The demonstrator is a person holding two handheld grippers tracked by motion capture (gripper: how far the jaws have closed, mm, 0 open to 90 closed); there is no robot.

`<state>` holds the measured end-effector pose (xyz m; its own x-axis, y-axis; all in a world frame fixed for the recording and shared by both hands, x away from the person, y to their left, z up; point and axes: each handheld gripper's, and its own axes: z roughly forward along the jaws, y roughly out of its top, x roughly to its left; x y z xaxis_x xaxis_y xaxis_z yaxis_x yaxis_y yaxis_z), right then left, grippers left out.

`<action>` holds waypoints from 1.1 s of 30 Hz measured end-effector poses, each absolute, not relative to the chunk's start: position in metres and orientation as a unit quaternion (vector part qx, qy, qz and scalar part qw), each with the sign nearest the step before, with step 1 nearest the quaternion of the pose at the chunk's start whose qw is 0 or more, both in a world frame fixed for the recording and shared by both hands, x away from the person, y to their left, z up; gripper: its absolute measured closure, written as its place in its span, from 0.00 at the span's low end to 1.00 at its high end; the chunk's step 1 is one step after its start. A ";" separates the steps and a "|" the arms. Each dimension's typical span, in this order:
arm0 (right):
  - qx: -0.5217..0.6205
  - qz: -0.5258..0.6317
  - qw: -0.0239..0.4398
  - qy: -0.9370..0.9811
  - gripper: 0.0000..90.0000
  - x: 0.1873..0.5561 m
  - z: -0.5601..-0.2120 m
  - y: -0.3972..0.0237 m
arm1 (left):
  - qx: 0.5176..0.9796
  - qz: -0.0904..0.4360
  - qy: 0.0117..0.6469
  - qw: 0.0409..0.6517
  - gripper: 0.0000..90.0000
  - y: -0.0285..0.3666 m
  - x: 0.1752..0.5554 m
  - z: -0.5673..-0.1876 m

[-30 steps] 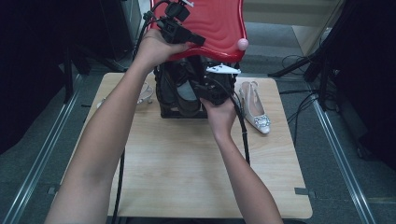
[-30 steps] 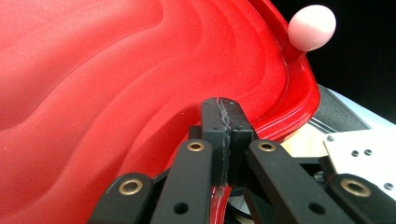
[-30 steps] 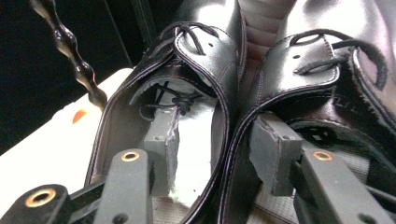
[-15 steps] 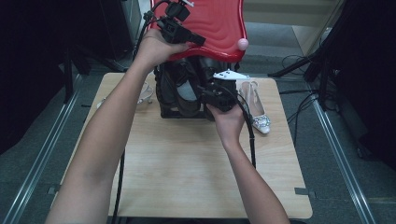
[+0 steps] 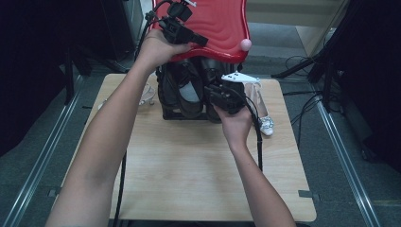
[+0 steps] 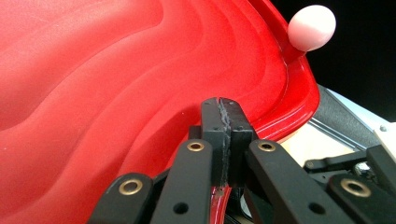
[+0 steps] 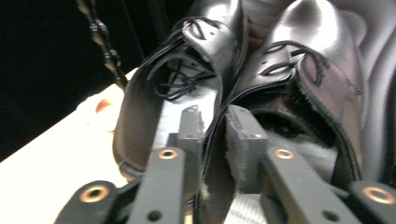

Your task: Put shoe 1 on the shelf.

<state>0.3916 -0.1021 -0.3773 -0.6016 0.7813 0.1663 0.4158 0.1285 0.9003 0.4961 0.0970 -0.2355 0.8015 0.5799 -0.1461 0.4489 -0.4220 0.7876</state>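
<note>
My right tool (image 5: 222, 94) has just been closing its jaws on the adjoining collars of the two black shoes (image 7: 261, 74), which stand in the black box (image 5: 189, 115) at twelve o'clock on the counter (image 5: 189, 165); the pads now nearly pinch the leather. My left tool (image 5: 182, 28), fully clamped, holds the red lid (image 6: 93, 93) up. Lifting the pair looks next, I judge. A white shoe (image 5: 262, 113) lies at two o'clock.

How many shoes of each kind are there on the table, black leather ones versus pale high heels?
Black leather lace-up shoes: 2, side by side in the black box under the raised red lid.
Pale high-heeled shoes: 2, one on each side of the box, the left one partly hidden by the forearm.
Total: 4 shoes.
</note>
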 end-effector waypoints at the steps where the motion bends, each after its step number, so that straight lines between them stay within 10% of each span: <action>1: 0.407 0.523 0.174 0.728 0.93 0.389 -0.377 -0.103 | 0.840 0.075 0.306 0.441 1.00 0.097 0.496 -0.235; 33: 0.390 0.502 0.137 0.760 1.00 0.346 -0.429 -0.143 | 0.838 0.073 0.310 0.443 1.00 0.097 0.496 -0.236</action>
